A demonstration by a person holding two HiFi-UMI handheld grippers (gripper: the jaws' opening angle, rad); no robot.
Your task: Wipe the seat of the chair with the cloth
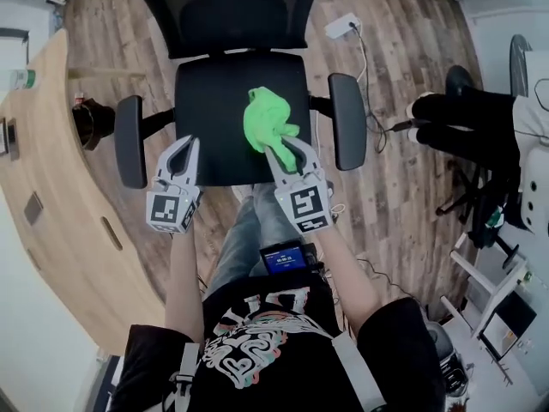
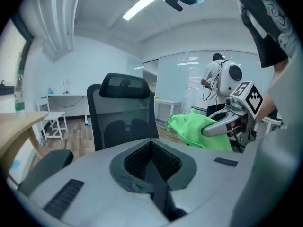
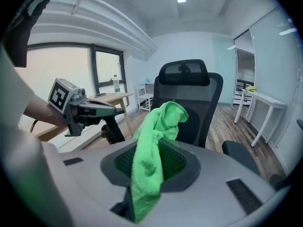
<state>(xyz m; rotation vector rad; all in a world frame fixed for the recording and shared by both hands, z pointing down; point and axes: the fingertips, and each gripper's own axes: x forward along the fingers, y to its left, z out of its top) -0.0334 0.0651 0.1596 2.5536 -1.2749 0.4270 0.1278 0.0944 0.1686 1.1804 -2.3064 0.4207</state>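
2 grippers hang over 1 chair [image 1: 225, 24]: the right gripper [image 1: 280, 150] clamps 1 green cloth [image 1: 264, 117] above the seat [image 1: 214, 110], while the left gripper [image 1: 184, 143] is closed and empty. 2 armrests [image 1: 129, 151] border the seat, with open floor [image 1: 403, 187] around.

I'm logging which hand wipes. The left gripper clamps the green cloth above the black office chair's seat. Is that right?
Not quite: the right gripper, not the left gripper, clamps the green cloth above the black office chair's seat. The right gripper view shows the cloth pinched between its shut jaws. The left gripper's jaws are together on nothing.
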